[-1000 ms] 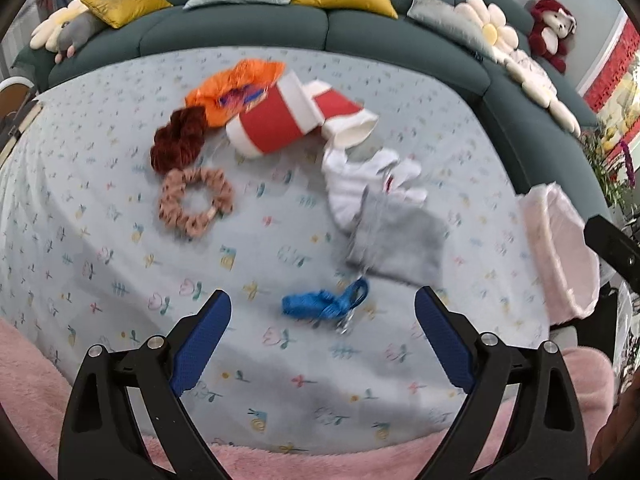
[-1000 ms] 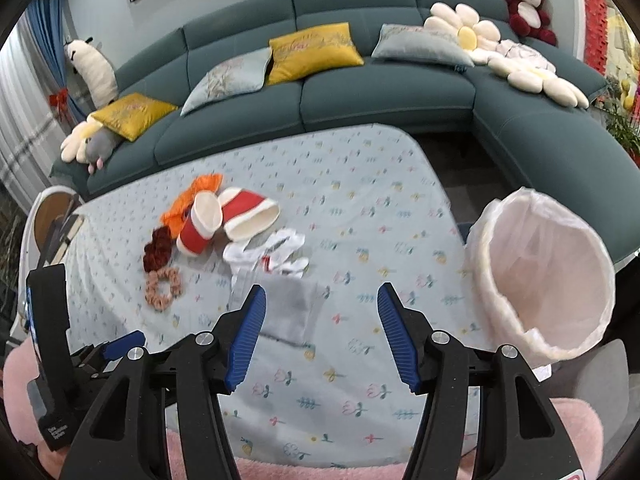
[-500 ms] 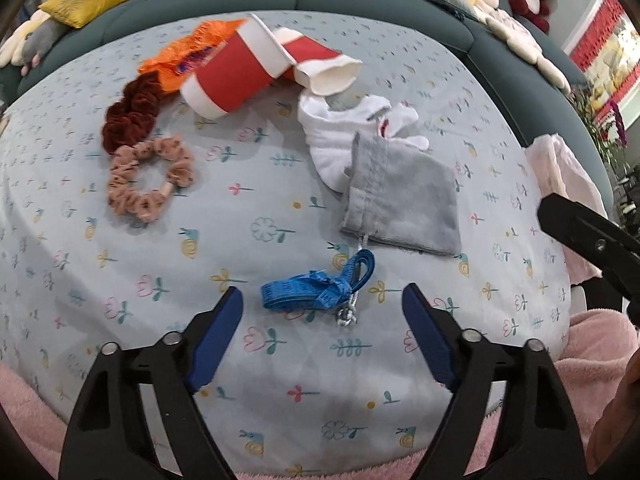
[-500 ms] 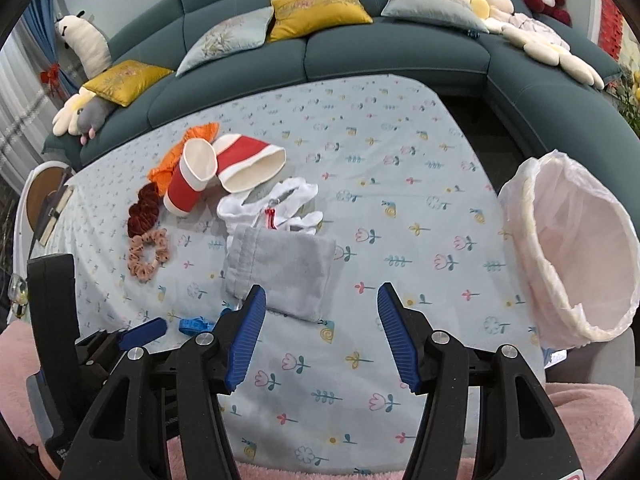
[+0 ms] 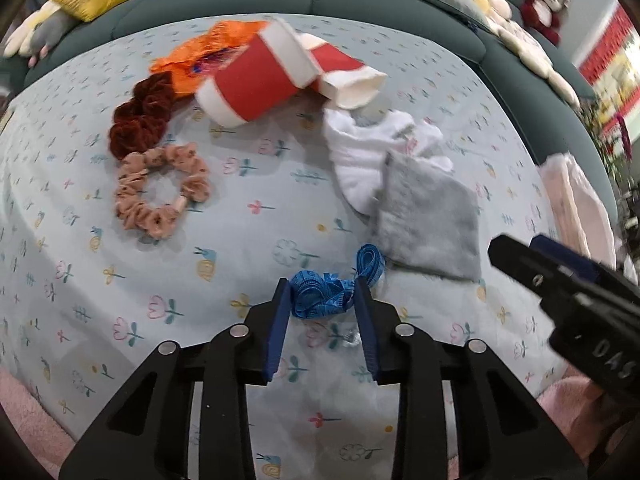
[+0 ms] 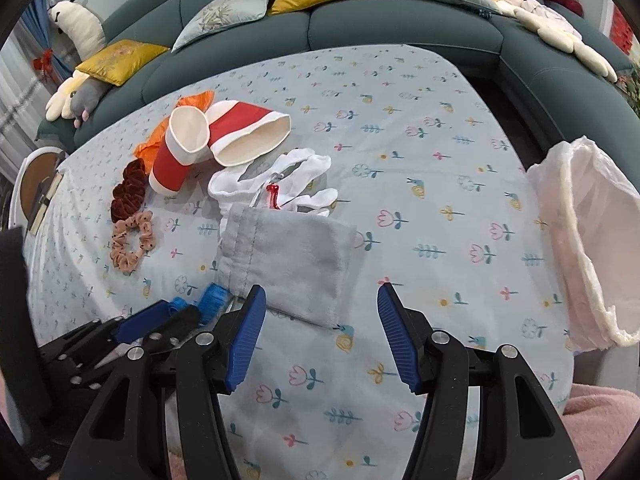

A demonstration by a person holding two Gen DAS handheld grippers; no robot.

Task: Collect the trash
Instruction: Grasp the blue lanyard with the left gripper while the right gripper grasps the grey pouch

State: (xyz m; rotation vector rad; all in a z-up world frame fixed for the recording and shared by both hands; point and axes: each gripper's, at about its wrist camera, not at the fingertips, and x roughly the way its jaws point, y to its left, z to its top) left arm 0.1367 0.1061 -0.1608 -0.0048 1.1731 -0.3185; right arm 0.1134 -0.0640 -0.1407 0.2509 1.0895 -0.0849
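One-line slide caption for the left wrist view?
Left claw closing around crumpled blue measuring tape on floral tablecloth, beside grey fabric pouch.

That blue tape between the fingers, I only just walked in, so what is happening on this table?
A person is clearing clutter with two handheld grippers. The left gripper has its fingers around the bunched blue tape on the flowered tablecloth. The right gripper hangs open above the grey pouch, holding nothing. The lined bin waits off the right edge.

Both grippers, left gripper (image 5: 322, 298) and right gripper (image 6: 321, 307), show black cut-out frames, silver round screws and ribbed blue pads (image 6: 245, 338).
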